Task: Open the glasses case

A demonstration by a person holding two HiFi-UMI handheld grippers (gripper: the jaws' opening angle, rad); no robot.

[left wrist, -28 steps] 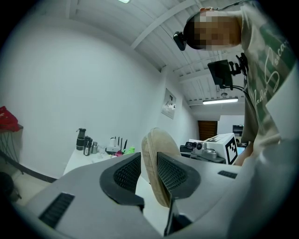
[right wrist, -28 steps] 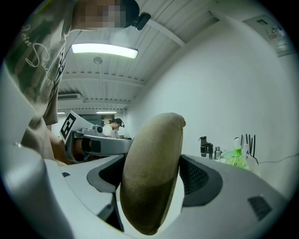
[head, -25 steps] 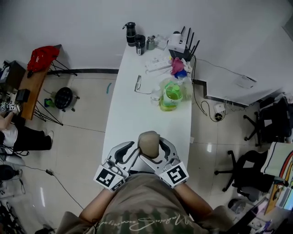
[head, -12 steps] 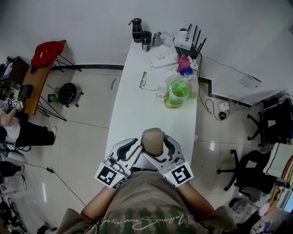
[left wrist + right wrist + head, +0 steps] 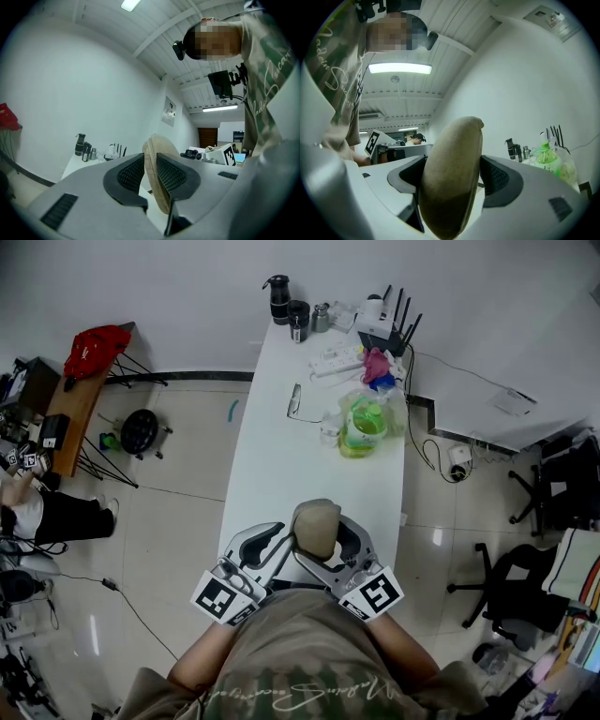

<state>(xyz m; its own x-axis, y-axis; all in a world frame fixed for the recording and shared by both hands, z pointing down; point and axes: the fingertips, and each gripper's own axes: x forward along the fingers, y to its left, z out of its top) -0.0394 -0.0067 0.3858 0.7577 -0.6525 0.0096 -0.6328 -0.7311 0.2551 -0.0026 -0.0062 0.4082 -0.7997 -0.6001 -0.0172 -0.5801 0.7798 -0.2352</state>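
My left gripper and right gripper meet over the near end of the white table, both clamped on the tan glasses case held up between them. The left pads pinch its thin edge and the right pads its broad body. A green bottle stands far off on the table's right.

White table on glossy tiled floor against white wall.

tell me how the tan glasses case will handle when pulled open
Probably stiff: the glasses case shows no dent between the right gripper's jaws. Its matte surface looks grippy, not slippery. The left gripper pinches a thin edge that might slip.
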